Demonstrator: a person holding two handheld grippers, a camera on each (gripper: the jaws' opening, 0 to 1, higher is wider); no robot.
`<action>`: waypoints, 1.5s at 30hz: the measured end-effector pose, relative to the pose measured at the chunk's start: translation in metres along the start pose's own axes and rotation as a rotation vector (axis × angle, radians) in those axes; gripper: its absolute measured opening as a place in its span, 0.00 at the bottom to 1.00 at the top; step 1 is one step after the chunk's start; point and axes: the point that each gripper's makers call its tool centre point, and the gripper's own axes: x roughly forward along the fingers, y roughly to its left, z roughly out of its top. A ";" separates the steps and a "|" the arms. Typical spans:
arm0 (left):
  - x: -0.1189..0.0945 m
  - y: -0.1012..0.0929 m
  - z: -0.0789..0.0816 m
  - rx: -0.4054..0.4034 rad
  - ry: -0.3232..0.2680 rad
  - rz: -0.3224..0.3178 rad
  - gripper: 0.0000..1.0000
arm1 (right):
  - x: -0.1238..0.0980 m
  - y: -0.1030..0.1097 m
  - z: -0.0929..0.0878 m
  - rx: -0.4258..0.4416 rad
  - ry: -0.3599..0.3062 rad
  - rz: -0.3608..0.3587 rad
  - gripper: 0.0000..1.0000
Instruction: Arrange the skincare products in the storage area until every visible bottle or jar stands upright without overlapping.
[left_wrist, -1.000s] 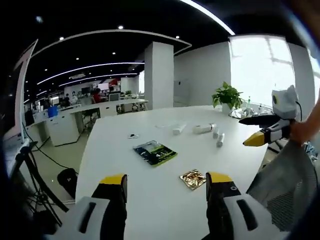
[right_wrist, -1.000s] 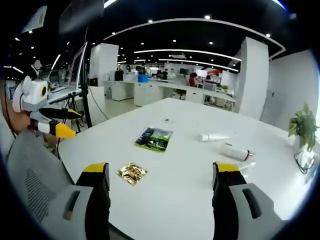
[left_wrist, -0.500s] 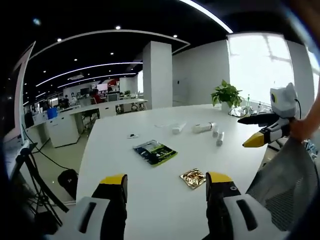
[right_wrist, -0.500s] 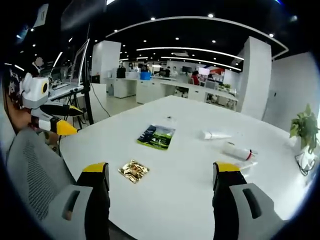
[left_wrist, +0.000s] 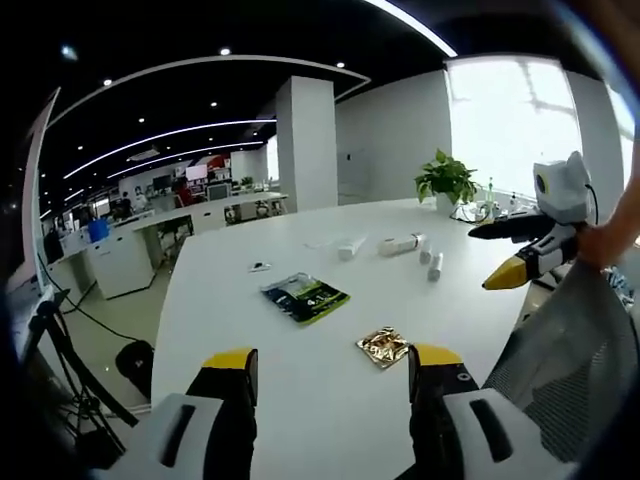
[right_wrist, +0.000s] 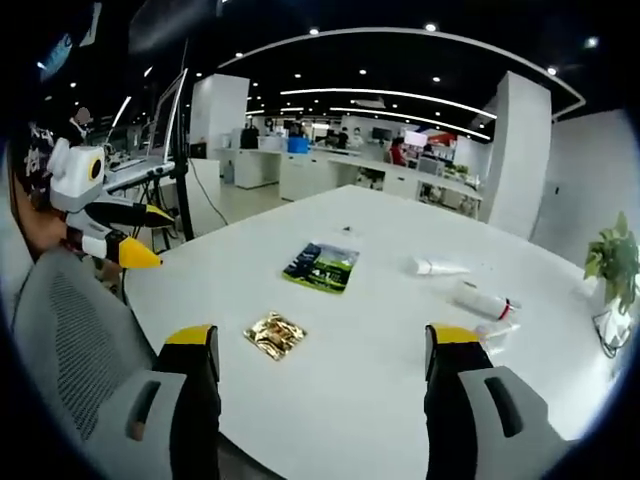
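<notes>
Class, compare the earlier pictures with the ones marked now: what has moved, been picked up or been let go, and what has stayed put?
Nothing was taken hold of or let go. Only the cameras drifted slightly with the hands. The left hand-held gripper and right hand-held gripper stay open and empty above the table. The gold sachet, green packet and lying tubes have not shifted.

White tubes (left_wrist: 401, 244) flat on table (left_wrist: 250, 330)

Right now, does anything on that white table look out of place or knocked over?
Yes. The skincare tubes and bottles lie flat on the white table rather than standing, scattered toward the potted plant. A gold sachet and a dark green packet also lie loose nearby.
</notes>
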 end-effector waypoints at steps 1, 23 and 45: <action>0.000 0.001 -0.001 0.006 0.003 0.004 0.63 | 0.000 0.000 -0.001 -0.003 0.003 0.000 0.82; 0.002 -0.003 -0.008 0.028 0.041 -0.016 0.60 | 0.001 0.001 -0.005 0.008 0.022 0.009 0.80; 0.004 -0.005 -0.009 0.030 0.051 -0.012 0.59 | 0.006 -0.005 -0.018 0.020 0.087 0.008 0.79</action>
